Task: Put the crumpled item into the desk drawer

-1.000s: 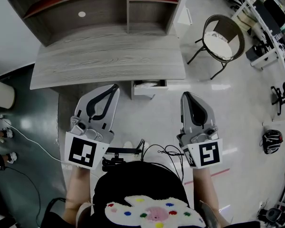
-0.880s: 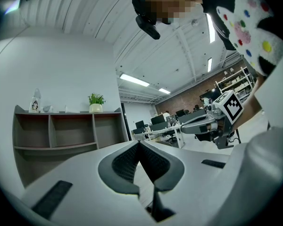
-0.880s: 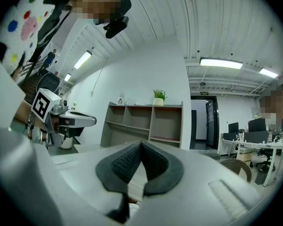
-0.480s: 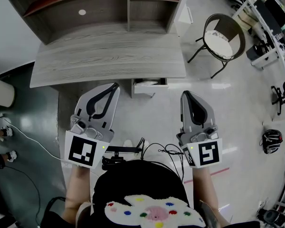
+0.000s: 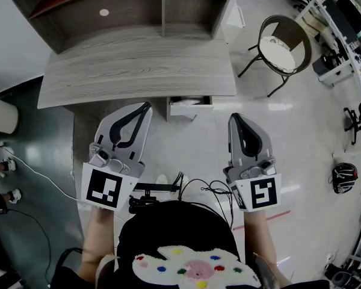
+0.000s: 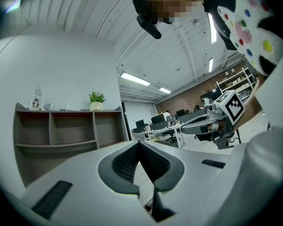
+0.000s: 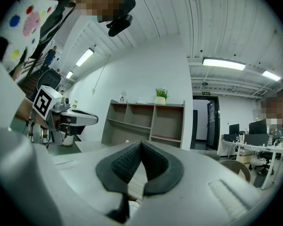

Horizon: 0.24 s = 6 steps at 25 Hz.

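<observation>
Left gripper and right gripper: jaws pressed together, empty; drawer ajar; we would push its front squarely.

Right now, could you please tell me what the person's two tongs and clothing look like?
The left tongs and right tongs are pale grey, tapered shells with black ribbed pads. Each carries a white cube with a black square marker. Black cables loop between them. The person wears a black top.
</observation>
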Motion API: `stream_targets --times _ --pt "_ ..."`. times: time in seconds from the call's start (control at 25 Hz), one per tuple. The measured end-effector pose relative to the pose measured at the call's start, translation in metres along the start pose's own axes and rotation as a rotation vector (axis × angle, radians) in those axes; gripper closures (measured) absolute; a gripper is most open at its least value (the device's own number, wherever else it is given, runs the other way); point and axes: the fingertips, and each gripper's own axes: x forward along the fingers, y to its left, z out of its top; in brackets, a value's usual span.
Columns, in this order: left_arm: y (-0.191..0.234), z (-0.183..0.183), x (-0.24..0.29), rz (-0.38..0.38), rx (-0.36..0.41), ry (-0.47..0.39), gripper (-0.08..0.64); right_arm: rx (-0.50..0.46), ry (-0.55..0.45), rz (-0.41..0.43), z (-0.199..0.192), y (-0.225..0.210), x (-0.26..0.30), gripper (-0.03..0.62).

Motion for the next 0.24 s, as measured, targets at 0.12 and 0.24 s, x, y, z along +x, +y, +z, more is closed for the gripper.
stream_targets --times 0.12,0.24 --pt "0.0003 0.001 0.0003 0.001 -0.005 -0.003 0.554 -0.002 0.002 0.001 0.0005 0.0002 0.0005 0.583" --pt "0.0012 0.0019 0.0005 0.0 -0.004 -0.004 0.554 -0.003 0.005 0.002 0.0008 0.0004 0.0012 0.583"
